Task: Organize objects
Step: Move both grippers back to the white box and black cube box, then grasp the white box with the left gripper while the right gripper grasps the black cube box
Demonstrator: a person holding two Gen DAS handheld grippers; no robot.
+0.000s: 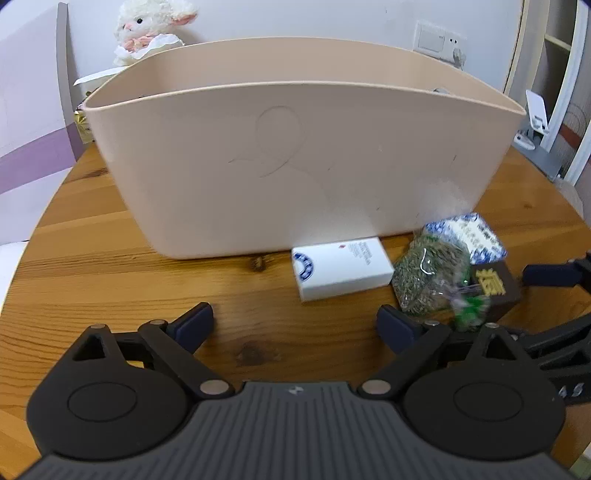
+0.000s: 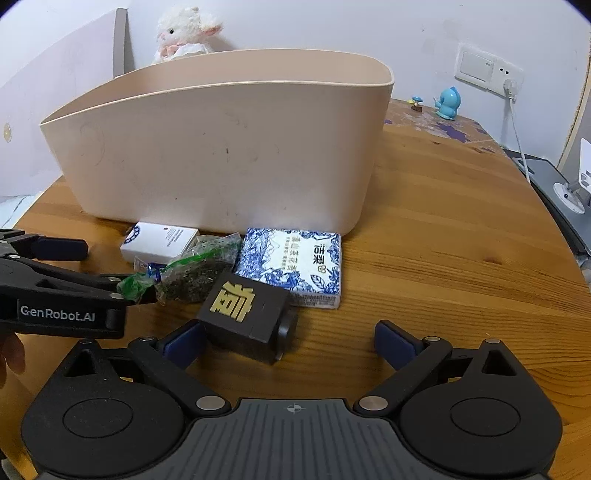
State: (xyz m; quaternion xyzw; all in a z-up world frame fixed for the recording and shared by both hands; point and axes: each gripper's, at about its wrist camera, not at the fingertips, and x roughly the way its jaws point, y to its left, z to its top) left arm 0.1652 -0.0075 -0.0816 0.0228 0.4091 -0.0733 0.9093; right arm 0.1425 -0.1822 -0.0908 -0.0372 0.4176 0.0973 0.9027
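Observation:
A large beige bin (image 1: 295, 162) (image 2: 221, 155) stands on the round wooden table (image 1: 92, 266). In front of it lie a white box (image 1: 341, 268) (image 2: 159, 242), a clear bag of dried green herbs (image 1: 428, 280) (image 2: 195, 273), a blue-and-white patterned box (image 1: 469, 232) (image 2: 291, 266) and a dark box with a gold character (image 1: 493, 286) (image 2: 243, 317). My left gripper (image 1: 295, 326) is open and empty, just short of the white box. My right gripper (image 2: 288, 341) is open around the dark box, whose left side touches my left fingertip (image 2: 184, 341).
A plush lamb (image 1: 147, 29) (image 2: 184, 33) sits behind the bin. A blue figurine (image 2: 447, 103), a wall socket with a white cable (image 2: 513, 122) and a grey device (image 2: 569, 184) are at the right. The other gripper shows at each view's side.

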